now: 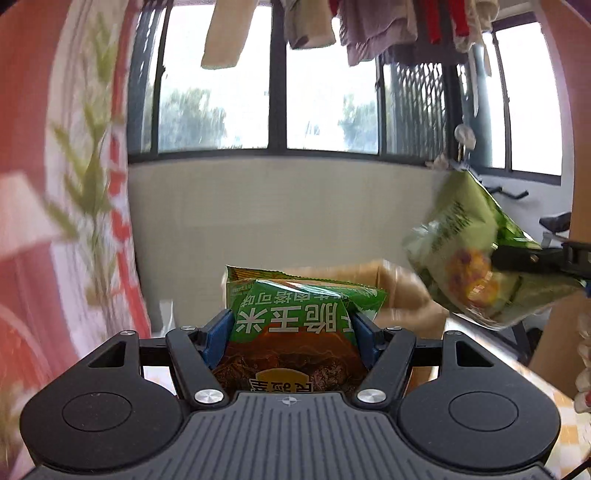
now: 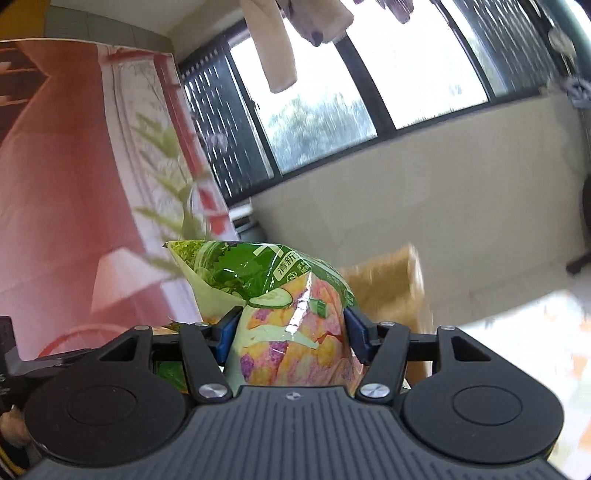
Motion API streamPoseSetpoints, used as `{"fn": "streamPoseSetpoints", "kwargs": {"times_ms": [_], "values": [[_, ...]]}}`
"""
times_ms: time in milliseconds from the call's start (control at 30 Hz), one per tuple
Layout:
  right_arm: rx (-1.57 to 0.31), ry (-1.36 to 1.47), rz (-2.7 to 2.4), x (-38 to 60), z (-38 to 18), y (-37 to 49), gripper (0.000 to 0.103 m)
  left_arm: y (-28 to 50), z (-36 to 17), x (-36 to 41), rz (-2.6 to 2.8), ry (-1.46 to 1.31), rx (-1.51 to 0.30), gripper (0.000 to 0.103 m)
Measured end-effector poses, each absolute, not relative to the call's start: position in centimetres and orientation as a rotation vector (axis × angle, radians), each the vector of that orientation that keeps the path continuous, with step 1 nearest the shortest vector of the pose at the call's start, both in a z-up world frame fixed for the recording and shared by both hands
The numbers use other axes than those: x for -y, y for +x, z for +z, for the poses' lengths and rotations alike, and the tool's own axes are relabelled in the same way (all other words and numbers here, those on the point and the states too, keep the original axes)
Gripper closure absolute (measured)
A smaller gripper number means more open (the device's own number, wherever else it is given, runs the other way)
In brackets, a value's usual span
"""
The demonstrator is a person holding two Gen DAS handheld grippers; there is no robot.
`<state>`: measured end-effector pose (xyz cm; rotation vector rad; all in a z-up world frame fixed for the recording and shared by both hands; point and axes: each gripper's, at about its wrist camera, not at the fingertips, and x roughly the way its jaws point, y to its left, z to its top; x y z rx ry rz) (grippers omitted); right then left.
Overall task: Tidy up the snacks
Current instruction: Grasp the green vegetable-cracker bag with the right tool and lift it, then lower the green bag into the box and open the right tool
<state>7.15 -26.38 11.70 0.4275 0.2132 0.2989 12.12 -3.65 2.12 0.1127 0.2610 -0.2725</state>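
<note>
While both are up in front of the window, left gripper is clamped on a green corn snack bag, right gripper squeezes a veggie chip bag, w/ cardboard box at 2 o'clock.

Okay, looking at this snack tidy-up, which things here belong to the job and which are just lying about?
Part of the job:
- green and brown corn snack bag, clamped in the left gripper
- green cucumber chip bag, clamped in the right gripper
- cardboard box, probably

Just lying about:
- hanging laundry
- window
- pink curtain
</note>
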Motion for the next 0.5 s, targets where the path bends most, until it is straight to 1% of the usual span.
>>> {"fn": "streamPoseSetpoints", "kwargs": {"times_ms": [67, 200, 367, 500], "values": [[-0.198, 0.447, 0.296, 26.5, 12.8, 9.8, 0.043, 14.4, 3.1, 4.7, -0.266, 0.110, -0.262, 0.033], [-0.256, 0.592, 0.261, 27.0, 13.3, 16.4, 0.043, 18.5, 4.3, 6.3, -0.217, 0.085, -0.279, 0.033], [-0.353, 0.755, 0.184, 27.7, 11.7, 22.2, 0.043, 22.1, 4.5, 7.5, -0.196, 0.105, -0.306, 0.033], [-0.412, 0.919, 0.125, 29.1, 9.6, 24.6, 0.043, 24.8, 4.0, 7.8, -0.185, 0.123, -0.344, 0.033]]}}
